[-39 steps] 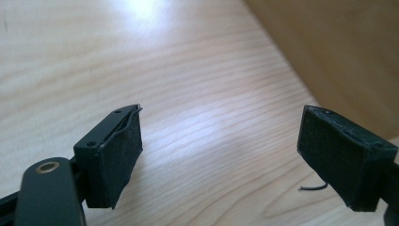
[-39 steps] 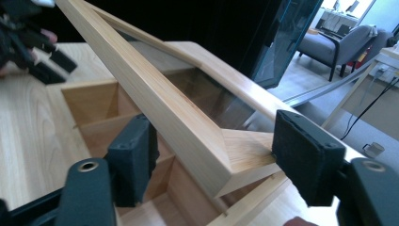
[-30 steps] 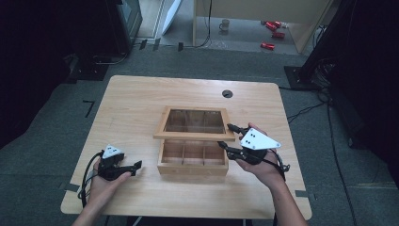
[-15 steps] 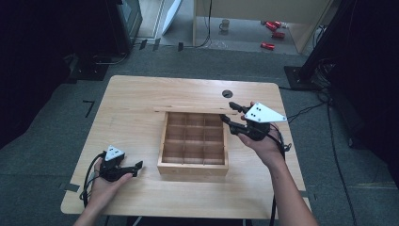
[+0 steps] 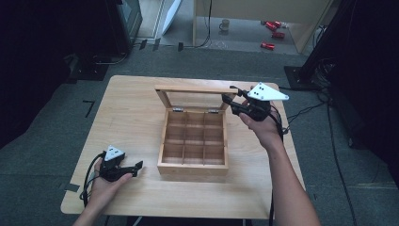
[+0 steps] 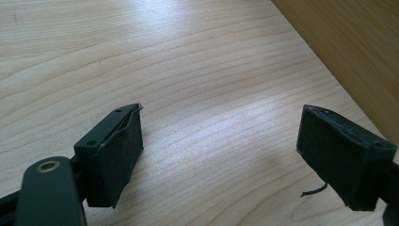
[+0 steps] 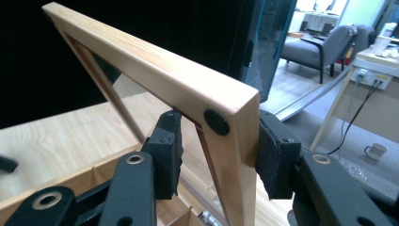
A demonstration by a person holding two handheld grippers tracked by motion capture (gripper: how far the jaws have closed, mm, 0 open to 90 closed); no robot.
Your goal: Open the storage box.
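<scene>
Jaws of our right gripper point(image 7: 219, 155) have just been closing and now straddle the corner of the glass-paned lid point(image 7: 155, 80), one pad touching, the other just off. Lid stands raised over the wooden compartment box point(image 5: 193, 141) mid-table point(image 5: 131, 113). Our left gripper point(image 5: 134, 167) rests near the box's front, jaws spread and empty. Risk, we judge: loose grip lets lid slip and slam.
</scene>
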